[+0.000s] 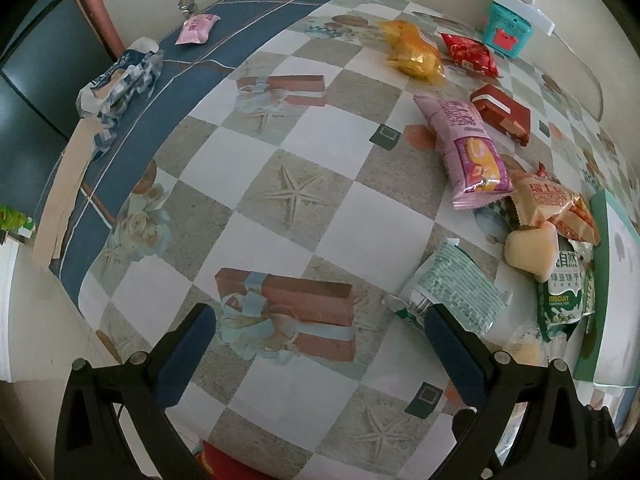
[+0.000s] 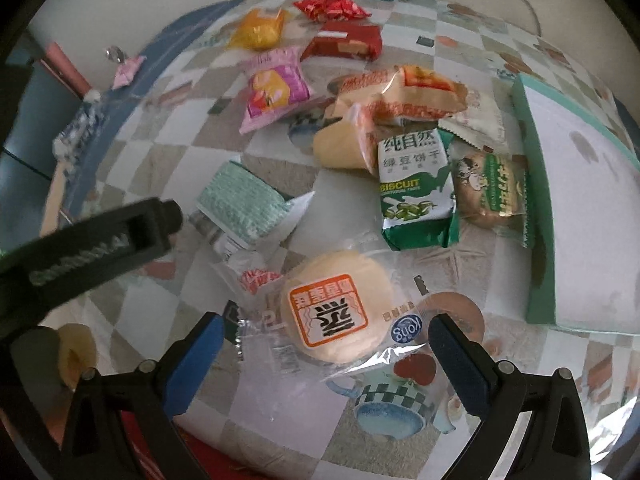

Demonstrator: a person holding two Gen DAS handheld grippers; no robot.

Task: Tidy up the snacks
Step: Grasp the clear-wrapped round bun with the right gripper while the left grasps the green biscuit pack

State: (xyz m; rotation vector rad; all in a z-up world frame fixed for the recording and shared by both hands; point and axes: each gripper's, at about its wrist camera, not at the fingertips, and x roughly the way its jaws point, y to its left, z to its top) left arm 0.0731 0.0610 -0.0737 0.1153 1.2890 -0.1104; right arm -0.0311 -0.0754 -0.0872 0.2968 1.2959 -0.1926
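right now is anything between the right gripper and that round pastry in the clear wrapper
Nothing visible. The right gripper is open with the round pastry directly ahead between its fingers; the green biscuit pack lies beyond it.

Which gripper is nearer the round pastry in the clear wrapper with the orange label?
Right. The right gripper is open with the round pastry lying just ahead, between its jaws. The left gripper is open over bare tablecloth, off to the pastry's left.

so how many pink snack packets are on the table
2. A large pink packet lies mid-table beside the dark red box; a small pink packet sits far off on the tablecloth's blue border. Others may be hidden in the pile.
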